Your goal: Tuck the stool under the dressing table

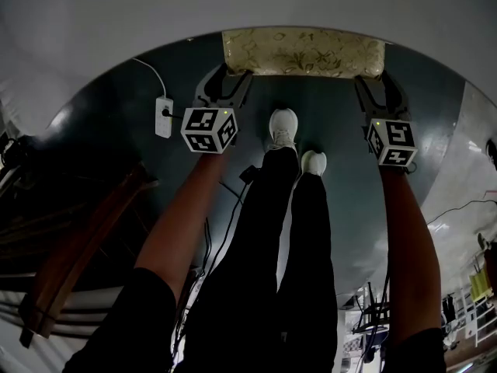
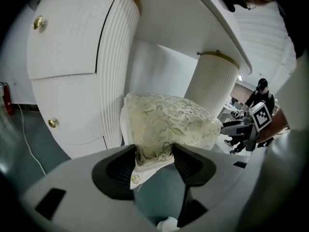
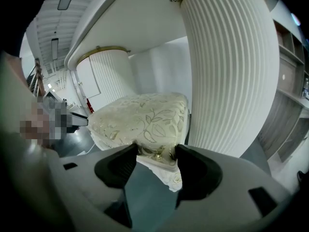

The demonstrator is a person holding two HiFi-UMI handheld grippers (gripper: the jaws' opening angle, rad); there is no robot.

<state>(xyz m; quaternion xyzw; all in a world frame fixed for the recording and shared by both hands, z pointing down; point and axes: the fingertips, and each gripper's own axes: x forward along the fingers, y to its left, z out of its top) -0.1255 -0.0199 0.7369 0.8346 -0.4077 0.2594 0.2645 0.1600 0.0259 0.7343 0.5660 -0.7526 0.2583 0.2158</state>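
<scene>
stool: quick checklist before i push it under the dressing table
1. Left hand-held gripper shut on the stool cushion's edge: ok.
2. Right hand-held gripper shut on the opposite edge: ok.
3. Stool sits between the fluted pedestals: ok.
4. Gap shows between the cushion and the dressing table top: ok.
5. Floor behind the stool free: cannot tell, the stool hides it.
6. Power strip lies off to the left of the path: ok.
</scene>
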